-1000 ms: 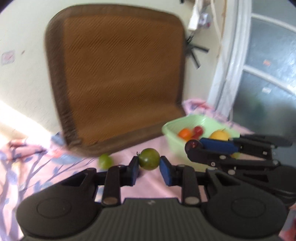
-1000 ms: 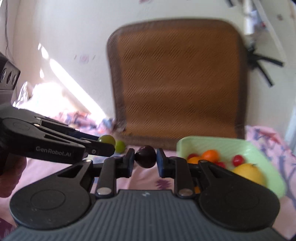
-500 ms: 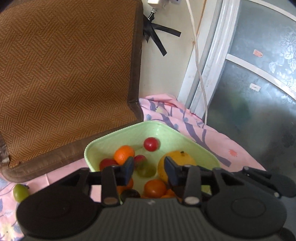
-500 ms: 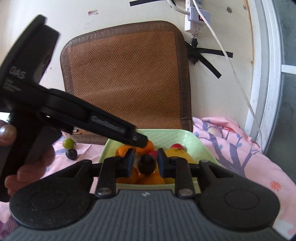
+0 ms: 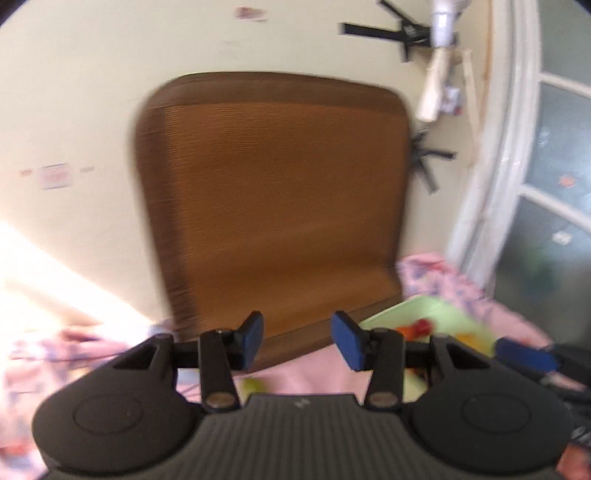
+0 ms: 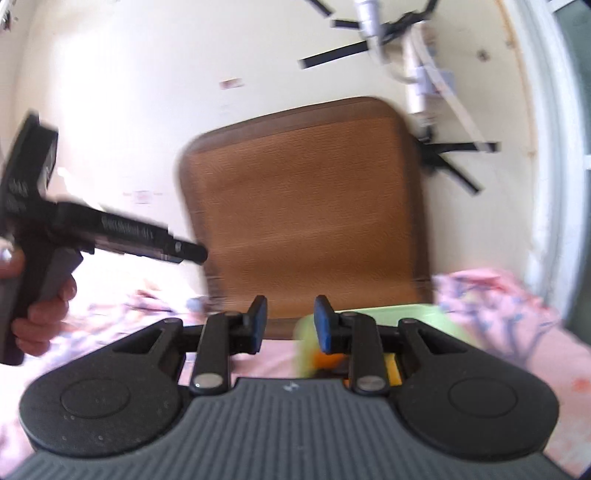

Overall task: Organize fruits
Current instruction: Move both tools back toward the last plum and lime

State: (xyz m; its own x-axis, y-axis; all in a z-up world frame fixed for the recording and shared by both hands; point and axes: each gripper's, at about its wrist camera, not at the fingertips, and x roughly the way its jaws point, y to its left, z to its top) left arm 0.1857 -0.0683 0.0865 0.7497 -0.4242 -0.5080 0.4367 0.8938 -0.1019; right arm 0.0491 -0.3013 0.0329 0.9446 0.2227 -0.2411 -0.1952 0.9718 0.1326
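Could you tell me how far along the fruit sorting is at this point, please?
Done: the green bowl already holds red and orange fruit. In hand: nothing. The left gripper and the right gripper both stand open and empty, the right one's jaws having just been opening. Left: at least one green fruit lies on the pink cloth outside the bowl; the blur may hide others.

A brown woven mat leans upright against the cream wall. Black tape strips and a white plug with cable sit on the wall above the mat's right corner. A pink floral cloth lies below the mat. A frosted glass door stands right of the mat.
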